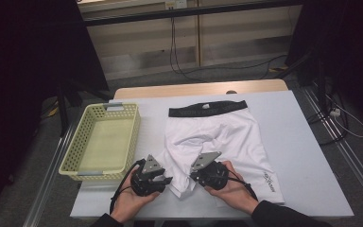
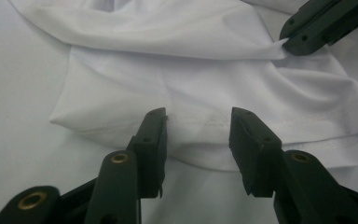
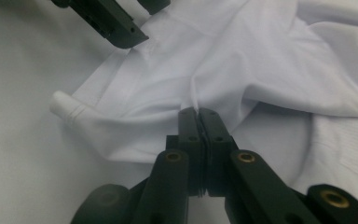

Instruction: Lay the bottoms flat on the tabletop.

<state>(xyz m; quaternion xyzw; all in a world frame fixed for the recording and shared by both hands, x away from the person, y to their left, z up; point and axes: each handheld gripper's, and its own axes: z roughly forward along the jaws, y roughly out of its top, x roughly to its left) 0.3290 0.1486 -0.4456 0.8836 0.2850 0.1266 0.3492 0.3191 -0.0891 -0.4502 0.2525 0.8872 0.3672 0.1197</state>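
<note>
Shorts [image 1: 222,130] lie flat mid-counter, waistband far, legs toward the person. Right gripper [image 3: 199,114] is clamped on a fold of the left leg; left gripper [image 2: 198,122], jaws apart, straddles that leg's hem just ahead.

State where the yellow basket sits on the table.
In the high view, the yellow basket sits at the table's left edge, beside the white shorts.
</note>
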